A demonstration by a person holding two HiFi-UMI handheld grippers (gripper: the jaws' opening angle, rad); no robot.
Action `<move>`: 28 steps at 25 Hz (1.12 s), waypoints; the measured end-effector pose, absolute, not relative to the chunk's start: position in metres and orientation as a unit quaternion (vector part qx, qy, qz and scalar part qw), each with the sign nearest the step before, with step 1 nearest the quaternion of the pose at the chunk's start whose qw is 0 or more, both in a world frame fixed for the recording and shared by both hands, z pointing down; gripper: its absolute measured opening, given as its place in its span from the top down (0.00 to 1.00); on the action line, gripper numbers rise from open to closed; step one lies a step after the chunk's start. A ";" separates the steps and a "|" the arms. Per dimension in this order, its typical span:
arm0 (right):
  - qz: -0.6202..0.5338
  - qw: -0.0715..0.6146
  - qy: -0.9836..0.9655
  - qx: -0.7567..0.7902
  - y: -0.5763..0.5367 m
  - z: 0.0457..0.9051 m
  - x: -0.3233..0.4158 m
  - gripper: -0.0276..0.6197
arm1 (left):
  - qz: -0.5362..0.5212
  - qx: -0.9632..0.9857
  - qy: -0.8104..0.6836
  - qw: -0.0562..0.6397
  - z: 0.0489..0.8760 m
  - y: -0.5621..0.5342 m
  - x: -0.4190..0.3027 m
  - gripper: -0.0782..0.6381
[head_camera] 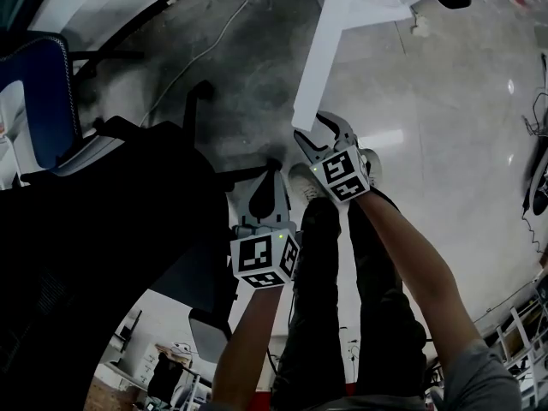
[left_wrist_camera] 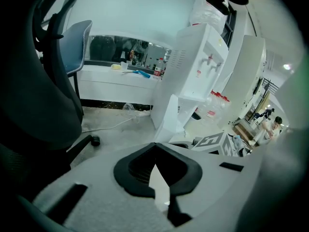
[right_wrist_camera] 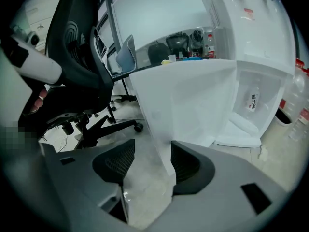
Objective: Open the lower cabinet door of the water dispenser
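Your right tool (right_wrist_camera: 150, 153), spread, straddles the cabinet door (right_wrist_camera: 183, 100) at its free edge: grip there; probably light, stiff, slick; left tool (left_wrist_camera: 155, 146) pressed together.

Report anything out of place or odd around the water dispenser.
Only the lower cabinet door stands out: it is swung wide open, with its lower corner between the open jaws of the right gripper. Nothing looks spilled or damaged.

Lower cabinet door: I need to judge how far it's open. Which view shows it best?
The right gripper view: the door fills the centre, swung off its compartment. The head view shows it foreshortened from above; the left gripper view, small and distant.
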State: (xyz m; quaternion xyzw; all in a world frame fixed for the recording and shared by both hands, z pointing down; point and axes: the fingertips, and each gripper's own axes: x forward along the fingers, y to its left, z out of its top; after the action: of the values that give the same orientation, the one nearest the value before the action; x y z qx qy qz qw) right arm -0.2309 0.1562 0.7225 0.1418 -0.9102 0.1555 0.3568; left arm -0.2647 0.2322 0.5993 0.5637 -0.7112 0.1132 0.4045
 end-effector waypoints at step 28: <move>0.141 0.346 -0.923 0.090 0.155 0.723 -0.290 0.60 | 0.105 0.556 -0.718 0.404 0.606 0.226 -0.292 0.88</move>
State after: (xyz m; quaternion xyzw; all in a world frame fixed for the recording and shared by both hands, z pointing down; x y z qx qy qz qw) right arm -0.2904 0.1551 0.7227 0.0904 -0.9231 0.1409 0.3462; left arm -0.2919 0.2264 0.6062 0.5562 -0.7185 0.1049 0.4043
